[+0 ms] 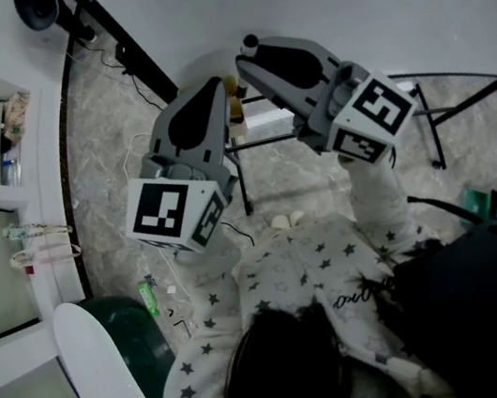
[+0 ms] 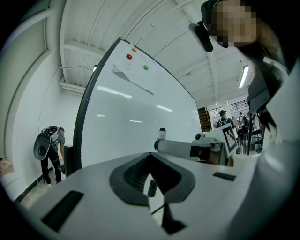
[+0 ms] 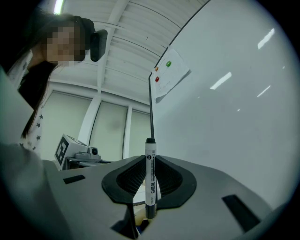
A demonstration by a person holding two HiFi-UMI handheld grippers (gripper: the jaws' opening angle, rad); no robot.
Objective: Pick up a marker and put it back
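Note:
A white marker with a black cap stands upright between the dark pads of my right gripper, which is shut on it. From the head view the right gripper points up at the whiteboard, and the marker's black end pokes out past the jaws. My left gripper hovers just to its left, jaws together and holding nothing. The left gripper view looks along its shut jaws to the right gripper and the marker tip, both in front of the whiteboard.
A paper sheet is pinned high on the board by coloured magnets. The board's stand legs spread over the marble floor. A green bin sits low left. People stand in the background.

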